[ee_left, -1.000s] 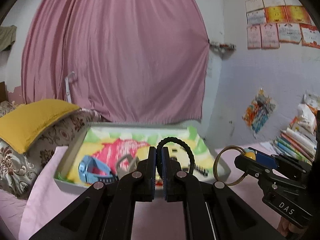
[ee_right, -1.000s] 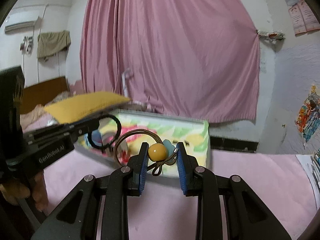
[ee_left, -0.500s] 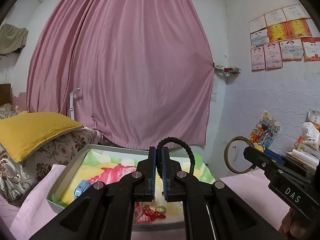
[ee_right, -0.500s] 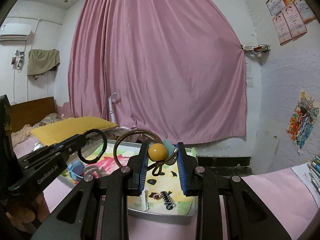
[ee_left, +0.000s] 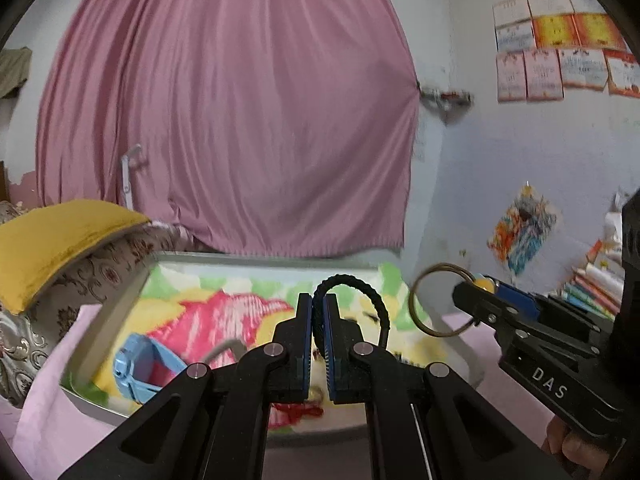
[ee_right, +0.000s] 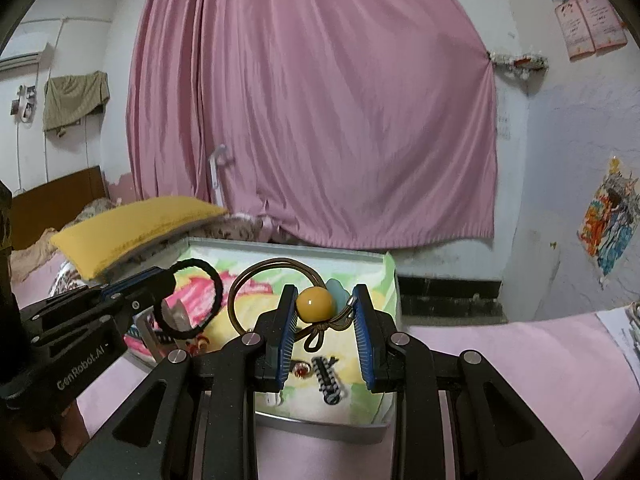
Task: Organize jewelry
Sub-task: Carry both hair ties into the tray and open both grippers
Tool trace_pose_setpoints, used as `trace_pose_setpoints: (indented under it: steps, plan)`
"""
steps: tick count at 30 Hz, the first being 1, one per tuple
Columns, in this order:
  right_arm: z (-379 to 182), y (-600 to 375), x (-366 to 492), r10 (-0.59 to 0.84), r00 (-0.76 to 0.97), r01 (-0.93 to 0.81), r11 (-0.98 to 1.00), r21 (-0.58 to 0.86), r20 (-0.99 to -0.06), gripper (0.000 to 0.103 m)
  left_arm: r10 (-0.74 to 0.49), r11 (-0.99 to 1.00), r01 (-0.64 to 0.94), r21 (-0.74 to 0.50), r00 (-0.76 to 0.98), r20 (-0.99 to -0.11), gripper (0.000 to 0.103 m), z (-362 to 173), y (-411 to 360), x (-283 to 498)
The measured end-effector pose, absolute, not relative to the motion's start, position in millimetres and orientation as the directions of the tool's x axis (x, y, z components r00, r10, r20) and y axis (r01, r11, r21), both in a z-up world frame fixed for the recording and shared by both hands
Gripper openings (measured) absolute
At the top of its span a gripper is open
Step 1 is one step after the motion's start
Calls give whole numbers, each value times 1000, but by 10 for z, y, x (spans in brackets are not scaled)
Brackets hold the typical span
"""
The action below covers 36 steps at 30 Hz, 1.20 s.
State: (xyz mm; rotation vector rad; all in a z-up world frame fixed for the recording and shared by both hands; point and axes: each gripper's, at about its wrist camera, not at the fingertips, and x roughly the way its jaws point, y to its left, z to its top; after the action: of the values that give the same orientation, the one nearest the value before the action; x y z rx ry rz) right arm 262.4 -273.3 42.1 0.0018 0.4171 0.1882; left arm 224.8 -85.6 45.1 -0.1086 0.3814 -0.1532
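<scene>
Since half a second ago both views have dipped, so the tray (ee_right: 320,426) on the pink sheet (ee_right: 500,344) fills more of the frame. The left gripper (ee_left: 318,322) stays clamped on one black braided hair tie (ee_left: 370,294), held above the tray. The right gripper (ee_right: 325,312) pinches one brown hair tie (ee_right: 264,280) at its yellow bead (ee_right: 315,304), also over the tray. Inside lie one blue watch (ee_left: 138,368), one ring (ee_right: 301,370) and one dark clip (ee_right: 328,378).
</scene>
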Motion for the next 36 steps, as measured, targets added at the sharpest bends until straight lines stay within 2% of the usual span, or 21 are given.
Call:
trace_pose_setpoints:
  steps: [9,20,36]
  plan:
    - [258,-2751,2806,181,847,-179,982,53,-499,24,-199,978,137,-160,852,-485,5,299,-835,2417]
    - [95,-2685,2938,211,777,-211,975,71,-593,24,-189,980,109,-169,791,-581,5,170,-807,2542]
    - [-21,-2643,3027,238,718,-232,968,98,-654,24,-200,978,105,-182,739,-643,6,79,-807,2625]
